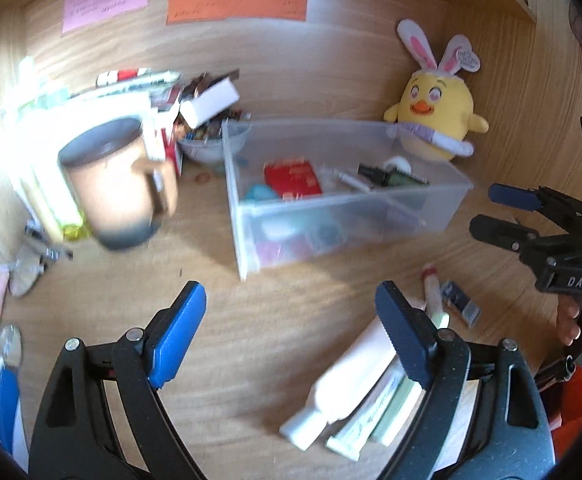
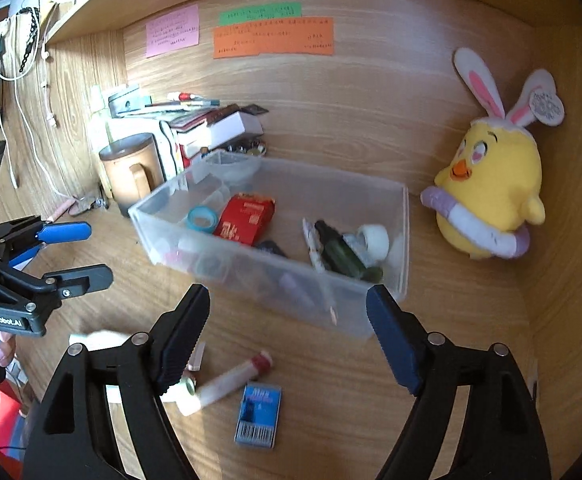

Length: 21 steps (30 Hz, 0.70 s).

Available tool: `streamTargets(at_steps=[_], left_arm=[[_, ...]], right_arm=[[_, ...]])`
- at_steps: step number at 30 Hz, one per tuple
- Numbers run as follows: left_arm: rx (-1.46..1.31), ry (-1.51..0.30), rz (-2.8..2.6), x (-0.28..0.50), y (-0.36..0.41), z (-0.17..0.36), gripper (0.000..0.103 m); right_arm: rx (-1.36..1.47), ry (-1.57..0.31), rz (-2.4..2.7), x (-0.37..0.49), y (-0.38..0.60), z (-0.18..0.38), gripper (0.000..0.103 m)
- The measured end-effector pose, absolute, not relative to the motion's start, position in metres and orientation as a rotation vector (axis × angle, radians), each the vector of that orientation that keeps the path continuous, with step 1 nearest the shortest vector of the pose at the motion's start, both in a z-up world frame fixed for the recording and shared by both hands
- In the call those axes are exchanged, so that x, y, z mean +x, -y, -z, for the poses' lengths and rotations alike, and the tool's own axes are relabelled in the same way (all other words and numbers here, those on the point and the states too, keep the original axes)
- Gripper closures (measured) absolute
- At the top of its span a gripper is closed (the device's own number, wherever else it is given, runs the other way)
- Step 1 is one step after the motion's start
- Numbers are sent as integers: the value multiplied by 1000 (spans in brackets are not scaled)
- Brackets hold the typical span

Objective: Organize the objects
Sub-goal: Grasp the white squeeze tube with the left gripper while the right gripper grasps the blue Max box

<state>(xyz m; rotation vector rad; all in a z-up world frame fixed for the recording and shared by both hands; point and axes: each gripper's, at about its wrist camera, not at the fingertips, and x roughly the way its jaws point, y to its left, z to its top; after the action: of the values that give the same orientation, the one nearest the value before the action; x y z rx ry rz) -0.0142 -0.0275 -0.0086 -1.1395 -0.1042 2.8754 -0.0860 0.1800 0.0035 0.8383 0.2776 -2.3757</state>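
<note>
While both grippers stand wide with nothing between their pads, the clear bin (image 2: 387, 280) sits mid-desk (image 2: 471, 320), part-filled: a red pack (image 2: 245, 220), tape rolls and a dark bottle lie inside it. Behind the bin, to its right, stands the yellow chick (image 2: 491, 196); behind it to the left, a brown mug (image 2: 129, 170) and a book stack. In front of the bin lie the loose things: a white tube (image 1: 351, 372), a slim stick (image 2: 233, 380) and a blue card (image 2: 258, 416).

The left gripper (image 1: 291, 340) hovers near the tube; the right gripper (image 2: 287, 340) is over the stick and card. The flat card may slip from the pads, and the round stick could roll away if nudged.

Readable: "DAS", "GenRobot.AI". The wall notes are illegible.
</note>
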Motion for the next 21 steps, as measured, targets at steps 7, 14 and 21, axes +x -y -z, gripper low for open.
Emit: streamTargets(at_steps=[7, 14, 21], left_arm=[[-1261, 130, -2845, 11, 36, 37, 16], [-1287, 153, -2812, 27, 35, 54, 18], [-1275, 159, -2774, 29, 28, 60, 41]], right_arm=[[957, -264, 2375, -76, -192, 25, 25], [1078, -287, 2336, -73, -191, 54, 25], [1105, -292, 2311, -70, -185, 63, 25]])
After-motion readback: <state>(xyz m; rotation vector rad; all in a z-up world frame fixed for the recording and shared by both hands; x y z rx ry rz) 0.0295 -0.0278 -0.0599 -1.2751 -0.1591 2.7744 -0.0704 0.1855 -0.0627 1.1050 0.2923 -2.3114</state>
